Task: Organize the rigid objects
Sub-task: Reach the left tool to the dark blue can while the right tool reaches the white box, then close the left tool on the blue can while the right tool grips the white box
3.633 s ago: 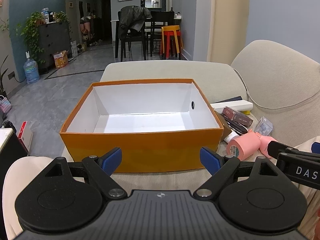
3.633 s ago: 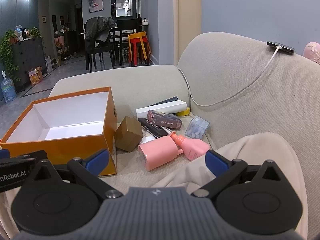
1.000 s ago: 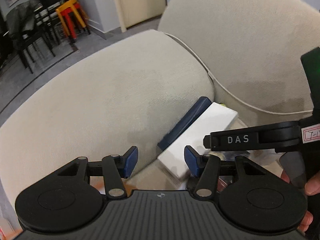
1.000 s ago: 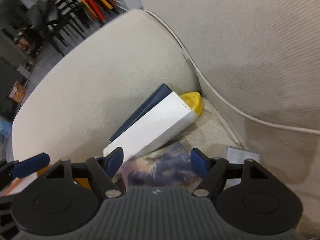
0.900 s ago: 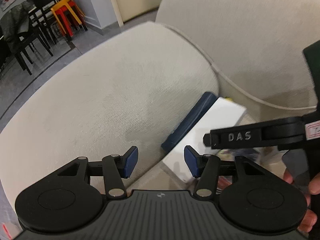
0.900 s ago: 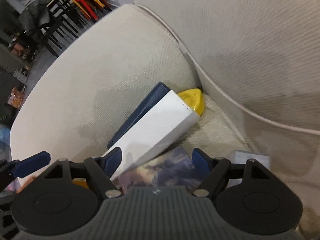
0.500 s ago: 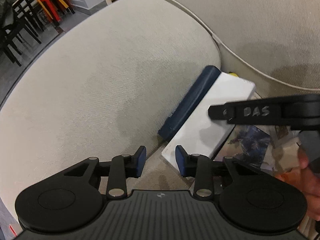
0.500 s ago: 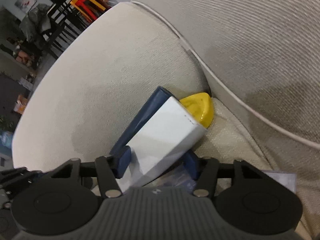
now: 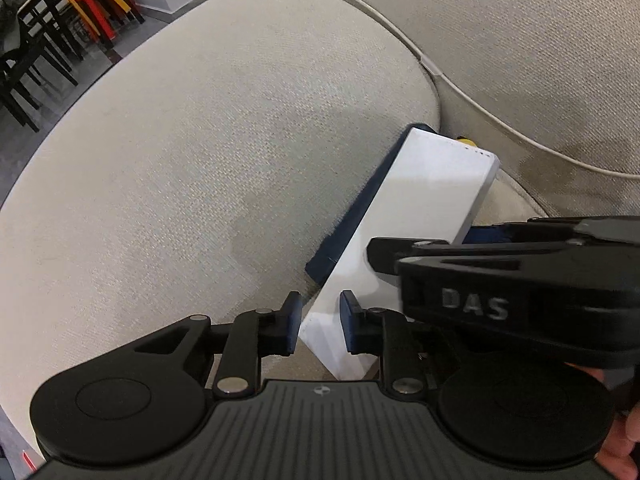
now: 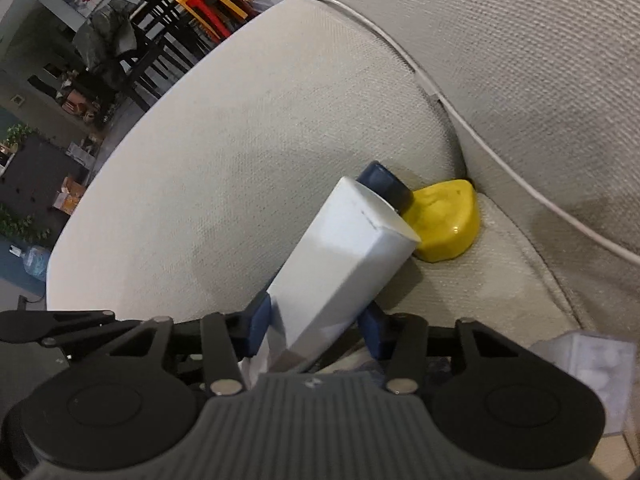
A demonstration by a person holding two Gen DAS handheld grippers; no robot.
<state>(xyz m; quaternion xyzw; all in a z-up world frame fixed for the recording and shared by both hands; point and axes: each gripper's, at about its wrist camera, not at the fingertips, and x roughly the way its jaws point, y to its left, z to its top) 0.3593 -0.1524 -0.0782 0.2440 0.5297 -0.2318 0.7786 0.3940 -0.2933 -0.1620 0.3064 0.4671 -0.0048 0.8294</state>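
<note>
A long white box (image 9: 424, 208) lies on the beige sofa seat against a flat dark blue case (image 9: 360, 216). My left gripper (image 9: 320, 326) points steeply down at the box's near corner. Its jaws are closing, the corner shows between the pads, and a thin gap remains at the left pad. In the right wrist view my right gripper (image 10: 316, 322) is closing, with both blue pads against the long sides of the white box (image 10: 340, 264). The dark blue case (image 10: 386, 184) pokes out behind the box's far end. The right gripper's black linkage (image 9: 472, 304) crosses the left wrist view.
A yellow rounded object (image 10: 444, 224) sits in the corner behind the box. A clear plastic box (image 10: 592, 364) lies at the right. A white cable (image 10: 460, 120) runs along the backrest seam. The sofa arm (image 9: 200, 160) rises at the left. A hand (image 9: 624, 440) shows at the lower right.
Both grippers have sunk onto the white box and narrowed their jaws. The right pads now sit against its sides; the left pads have drawn in around its near corner.
</note>
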